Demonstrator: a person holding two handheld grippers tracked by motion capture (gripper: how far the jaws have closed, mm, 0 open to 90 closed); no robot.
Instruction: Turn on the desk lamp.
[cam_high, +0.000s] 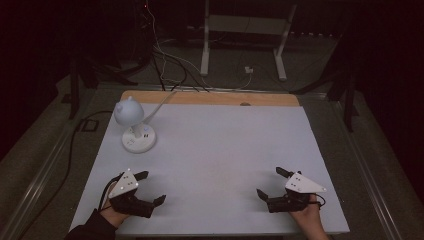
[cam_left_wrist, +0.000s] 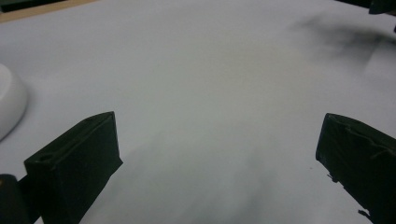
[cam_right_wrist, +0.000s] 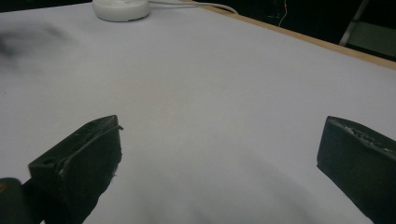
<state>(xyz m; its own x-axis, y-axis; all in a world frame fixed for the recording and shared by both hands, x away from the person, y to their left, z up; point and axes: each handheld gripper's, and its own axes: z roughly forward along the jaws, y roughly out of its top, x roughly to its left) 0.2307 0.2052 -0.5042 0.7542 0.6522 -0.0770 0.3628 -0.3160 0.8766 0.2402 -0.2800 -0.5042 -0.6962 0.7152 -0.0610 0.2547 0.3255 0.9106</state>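
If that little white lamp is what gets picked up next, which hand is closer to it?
Probably the left. The left tool sits open just below the lamp on the same side; the right tool, also open, lies across the table.

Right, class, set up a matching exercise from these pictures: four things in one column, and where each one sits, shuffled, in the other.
Things:
1. lamp
2. left hand-held gripper
3. right hand-held gripper
4. wooden table edge

Places:
A. near right of the white sheet
B. far side, beyond the white sheet
C. far left of the white sheet
D. near left of the white sheet

Pairs: 1-C, 2-D, 3-A, 4-B
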